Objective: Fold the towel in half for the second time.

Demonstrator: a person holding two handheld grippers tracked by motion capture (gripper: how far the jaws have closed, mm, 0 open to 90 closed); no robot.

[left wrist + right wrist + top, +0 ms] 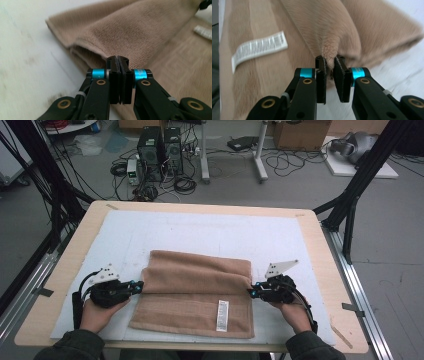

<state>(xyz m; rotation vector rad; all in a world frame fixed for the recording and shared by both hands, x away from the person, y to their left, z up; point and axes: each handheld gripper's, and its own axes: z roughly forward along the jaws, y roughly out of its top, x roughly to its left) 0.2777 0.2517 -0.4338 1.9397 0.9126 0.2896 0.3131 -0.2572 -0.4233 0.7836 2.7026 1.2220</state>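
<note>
High view: soft tan towel, folded; left gripper and right gripper each pinch its edge.

Dark olive-green sleeves at the near edge, one on each forearm, ending at the wrist. Left black two-jaw tool and right black two-jaw tool, matte bodied, each with a black cable looping back past the wrist. Grey three-cornered plate atop the left one, drilled with small dark holes; a matching pale plate atop the right. Seen close in the gripper views: flat black rectangular pads, bright turquoise metal collars beside each pad, brass-ringed pivot screws along the black link arms, white cable ties round the linkage.
</note>
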